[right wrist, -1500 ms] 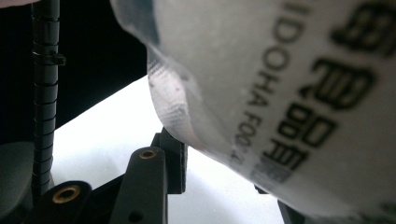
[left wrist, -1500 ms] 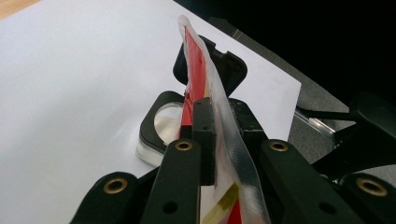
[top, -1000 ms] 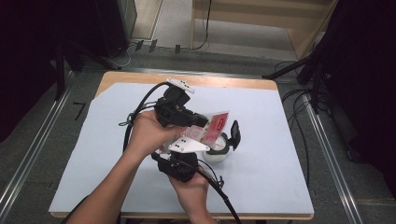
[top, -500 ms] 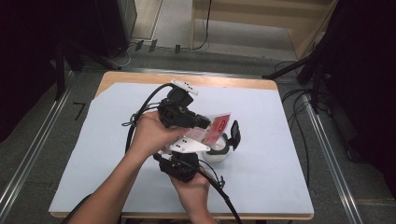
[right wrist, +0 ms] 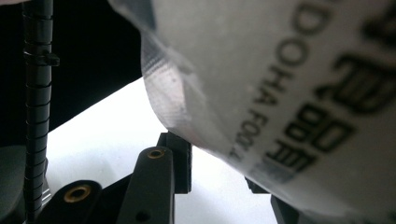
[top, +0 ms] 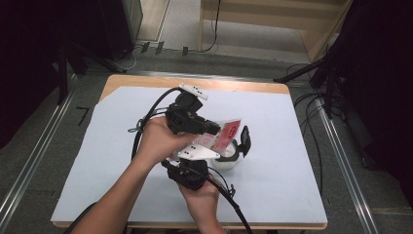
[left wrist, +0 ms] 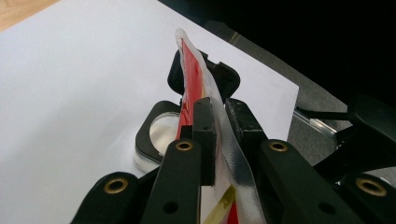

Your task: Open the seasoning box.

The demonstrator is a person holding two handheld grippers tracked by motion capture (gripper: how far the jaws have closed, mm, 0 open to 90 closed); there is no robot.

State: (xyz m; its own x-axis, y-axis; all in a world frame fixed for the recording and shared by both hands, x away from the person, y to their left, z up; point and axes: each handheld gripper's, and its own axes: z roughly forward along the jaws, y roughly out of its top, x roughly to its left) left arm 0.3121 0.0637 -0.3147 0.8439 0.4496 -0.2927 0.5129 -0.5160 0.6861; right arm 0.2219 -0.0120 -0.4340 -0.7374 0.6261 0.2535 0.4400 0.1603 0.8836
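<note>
Red-and-clear food pouch (left wrist: 194,88) hangs just above the round container (top: 228,155), pinched at its sealed edge by the left hand-held gripper (left wrist: 215,123); light, floppy, slick film; right hand-held gripper (right wrist: 219,175) has been narrowing, jaws part-open beneath it, not pressing.

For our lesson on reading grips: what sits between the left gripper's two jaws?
In the left gripper view, the left gripper has a red-and-clear sachet pinched edge-on between its jaws, above a black-rimmed container on the white table sheet.
</note>
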